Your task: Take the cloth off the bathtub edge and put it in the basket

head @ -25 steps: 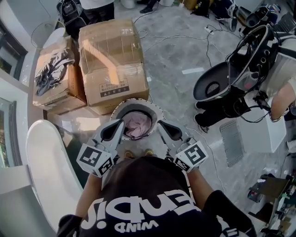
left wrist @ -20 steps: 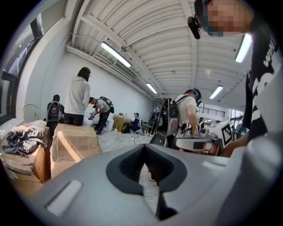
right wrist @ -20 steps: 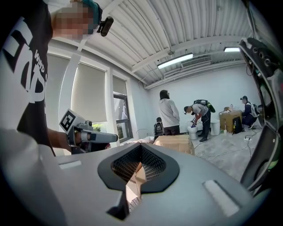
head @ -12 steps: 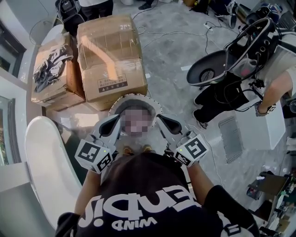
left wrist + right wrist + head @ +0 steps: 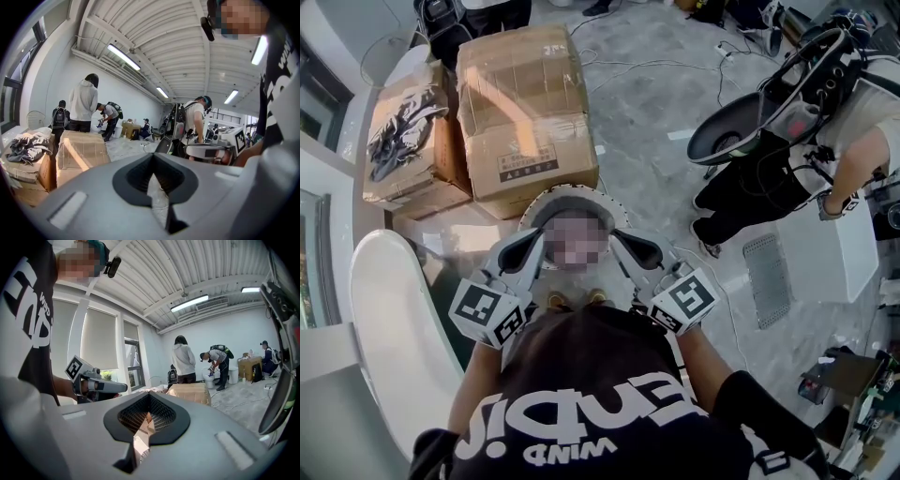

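The round basket [image 5: 572, 195] stands on the floor just ahead of my feet; its inside cannot be made out in the head view. My left gripper [image 5: 525, 251] hangs over the basket's left rim and my right gripper [image 5: 630, 247] over its right rim. Both are shut with nothing between the jaws. The white bathtub [image 5: 394, 319] curves along the left. In the left gripper view the shut jaws [image 5: 152, 171] point level across the room, and the right gripper [image 5: 211, 151] shows beyond them. The right gripper view has its shut jaws [image 5: 149, 417] facing the left gripper [image 5: 96, 384].
Two cardboard boxes [image 5: 523, 103] [image 5: 441, 164] stand behind the basket, the left one with dark cloth [image 5: 398, 131] on top. A person with equipment [image 5: 769, 169] stands at the right by a floor grate [image 5: 766, 277]. Cables [image 5: 656, 70] lie on the grey floor.
Both grippers stay on either side of the basket, drifting only slightly. The person at the right has shifted position.
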{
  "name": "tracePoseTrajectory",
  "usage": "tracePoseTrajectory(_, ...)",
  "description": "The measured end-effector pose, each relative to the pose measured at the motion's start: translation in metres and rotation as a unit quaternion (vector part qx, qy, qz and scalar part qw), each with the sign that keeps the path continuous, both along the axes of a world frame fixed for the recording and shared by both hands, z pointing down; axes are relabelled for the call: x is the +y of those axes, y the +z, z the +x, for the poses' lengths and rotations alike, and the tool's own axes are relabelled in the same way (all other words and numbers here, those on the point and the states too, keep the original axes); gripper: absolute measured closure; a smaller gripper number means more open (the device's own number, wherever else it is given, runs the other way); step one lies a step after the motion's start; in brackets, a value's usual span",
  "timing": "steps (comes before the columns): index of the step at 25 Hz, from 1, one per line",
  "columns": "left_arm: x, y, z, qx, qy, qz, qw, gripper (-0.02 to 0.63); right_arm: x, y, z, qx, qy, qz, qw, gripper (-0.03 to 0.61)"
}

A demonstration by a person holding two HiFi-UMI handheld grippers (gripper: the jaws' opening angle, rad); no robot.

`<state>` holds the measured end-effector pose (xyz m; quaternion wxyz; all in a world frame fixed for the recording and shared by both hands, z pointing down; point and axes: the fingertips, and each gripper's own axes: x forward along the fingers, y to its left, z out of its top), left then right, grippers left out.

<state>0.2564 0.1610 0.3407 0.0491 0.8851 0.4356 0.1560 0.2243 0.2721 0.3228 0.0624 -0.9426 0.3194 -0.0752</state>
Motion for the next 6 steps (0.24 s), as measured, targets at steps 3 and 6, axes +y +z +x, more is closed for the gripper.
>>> tracePoseTrajectory(3, 0.001, 0.0013, -0.0013, 0.001, 0.0, -0.001, 1.0, 0.62, -0.0005, 0.0012, -0.0012, 0.001, -0.002, 0.0, 1.0, 0.572)
tracePoseTrajectory(6, 0.0022, 0.0013, 0.0011, 0.0, -0.001, -0.001, 1.0, 0.62, -0.0003, 0.0023, 0.0004, 0.001, -0.003, 0.001, 1.0, 0.572)
